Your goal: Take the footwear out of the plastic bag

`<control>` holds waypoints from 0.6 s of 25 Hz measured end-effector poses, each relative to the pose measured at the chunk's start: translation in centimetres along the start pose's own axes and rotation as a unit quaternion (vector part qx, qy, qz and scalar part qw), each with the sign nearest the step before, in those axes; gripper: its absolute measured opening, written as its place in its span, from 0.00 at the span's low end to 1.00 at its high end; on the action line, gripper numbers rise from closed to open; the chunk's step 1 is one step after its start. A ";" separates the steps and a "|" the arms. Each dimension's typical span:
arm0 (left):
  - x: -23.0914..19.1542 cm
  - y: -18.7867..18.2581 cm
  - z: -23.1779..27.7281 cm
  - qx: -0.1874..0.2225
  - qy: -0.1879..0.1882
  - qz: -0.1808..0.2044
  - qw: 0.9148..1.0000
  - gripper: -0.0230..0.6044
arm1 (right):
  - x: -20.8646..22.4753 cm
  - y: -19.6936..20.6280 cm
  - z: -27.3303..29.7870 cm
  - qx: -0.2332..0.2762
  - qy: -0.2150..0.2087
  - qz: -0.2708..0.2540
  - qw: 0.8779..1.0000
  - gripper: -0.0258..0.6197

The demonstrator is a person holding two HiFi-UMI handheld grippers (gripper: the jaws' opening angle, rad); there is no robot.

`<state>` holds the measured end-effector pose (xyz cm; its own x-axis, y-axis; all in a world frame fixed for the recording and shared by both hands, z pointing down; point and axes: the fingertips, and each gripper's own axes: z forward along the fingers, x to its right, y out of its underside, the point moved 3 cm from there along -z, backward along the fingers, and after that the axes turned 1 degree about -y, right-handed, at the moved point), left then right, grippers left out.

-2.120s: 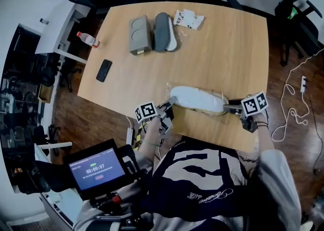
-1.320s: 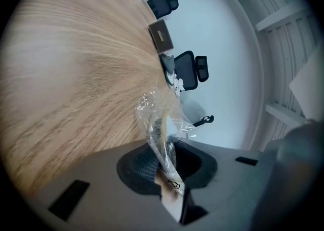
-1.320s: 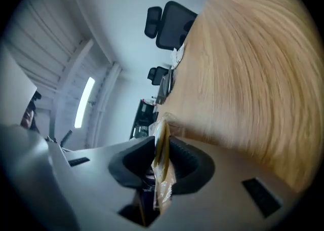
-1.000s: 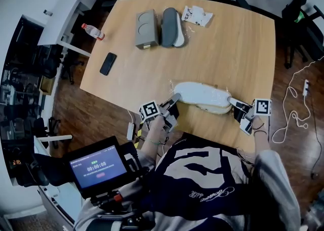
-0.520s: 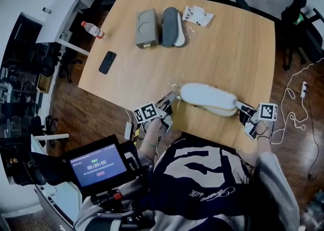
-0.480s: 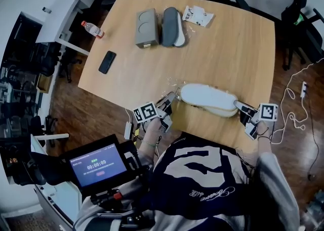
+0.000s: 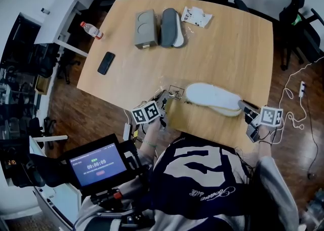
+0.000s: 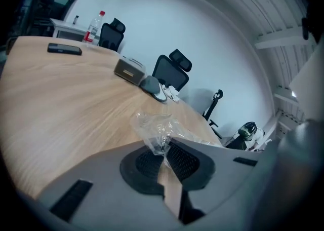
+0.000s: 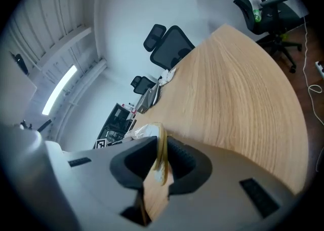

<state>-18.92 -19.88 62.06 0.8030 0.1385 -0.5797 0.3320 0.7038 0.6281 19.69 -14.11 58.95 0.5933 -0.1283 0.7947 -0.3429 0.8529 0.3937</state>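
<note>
A white slipper (image 7: 212, 98) lies near the front edge of the wooden table (image 7: 228, 47). My right gripper (image 7: 245, 107) is shut on its heel end; in the right gripper view the pale sole edge (image 9: 160, 149) stands pinched at that gripper (image 9: 162, 169). A crumpled clear plastic bag (image 7: 172, 92) sits at the slipper's toe end, apart from most of the shoe. My left gripper (image 7: 164, 99) holds it, jaws closing, with the film (image 8: 154, 126) caught where that gripper (image 8: 163, 156) pinches.
At the table's far side lie a grey box (image 7: 140, 28), a grey slipper (image 7: 169, 26) and a white packet (image 7: 195, 17). A phone (image 7: 106, 63) lies at the left. A bottle (image 7: 91, 30) stands on a side desk. Chairs ring the table; cables (image 7: 293, 118) trail on the floor.
The right gripper has drawn the slipper to the right. The left gripper has stayed with the bag and closed on it, so the slipper now lies mostly outside the plastic.
</note>
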 end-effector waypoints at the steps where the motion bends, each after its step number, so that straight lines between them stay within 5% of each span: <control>1: -0.2 -0.3 -0.2 0.005 -0.008 0.004 1.000 0.07 | 0.1 -0.1 -0.3 0.005 0.005 -0.003 1.000 0.13; 6: -1.0 -1.0 -0.7 0.015 -0.050 0.037 0.998 0.07 | 0.2 -0.4 -1.5 0.028 0.029 -0.020 0.999 0.13; 15: -3.4 -1.7 -2.0 0.049 -0.089 0.009 0.995 0.07 | -2.6 -3.1 -6.1 0.112 0.039 -0.068 0.991 0.13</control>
<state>-23.20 -20.16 61.85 0.8812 0.0190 -0.4723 0.3564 0.6298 0.6902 23.68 -13.32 52.85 0.6970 -0.1872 0.6922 -0.4030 0.6962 0.5941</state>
